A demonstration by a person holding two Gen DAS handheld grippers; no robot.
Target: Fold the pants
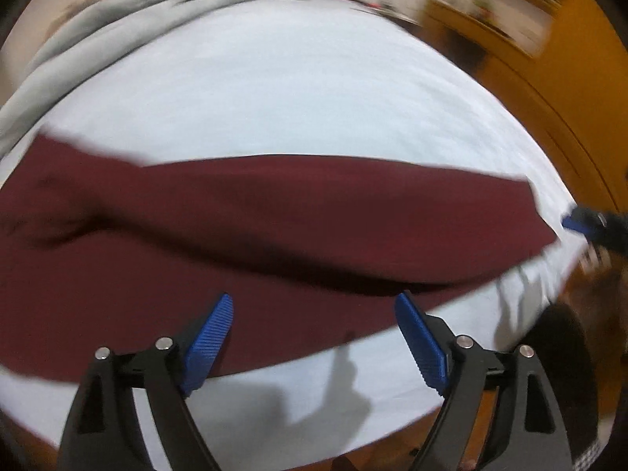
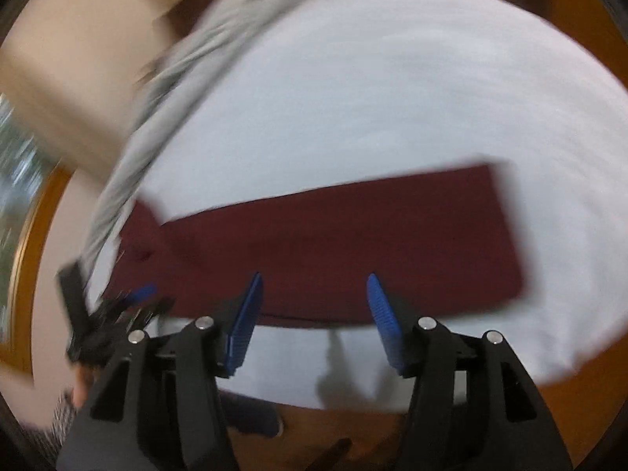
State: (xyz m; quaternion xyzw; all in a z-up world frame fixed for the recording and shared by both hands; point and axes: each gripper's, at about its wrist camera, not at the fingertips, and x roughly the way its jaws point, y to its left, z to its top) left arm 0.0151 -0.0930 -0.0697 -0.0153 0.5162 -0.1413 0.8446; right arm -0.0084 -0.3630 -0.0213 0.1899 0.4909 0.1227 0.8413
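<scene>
Dark red pants (image 1: 274, 227) lie flat as a long folded band across the white sheet (image 1: 274, 90); the right wrist view shows the same pants (image 2: 353, 243) with a squared end at the right. My left gripper (image 1: 314, 333) hovers open above the near edge of the pants, nothing between its blue pads (image 1: 208, 349). My right gripper (image 2: 314, 314) is open too, above the near edge, with empty space between its pads (image 2: 386, 322). The right gripper (image 1: 588, 227) shows at the right edge of the left wrist view; the left gripper (image 2: 129, 298) is blurred at the left in the right wrist view.
A grey garment (image 1: 117, 19) lies bunched along the far left of the sheet, seen also as a grey garment (image 2: 176, 78) in the right wrist view. An orange-brown wooden frame (image 1: 581, 78) borders the bed. Both views are motion-blurred.
</scene>
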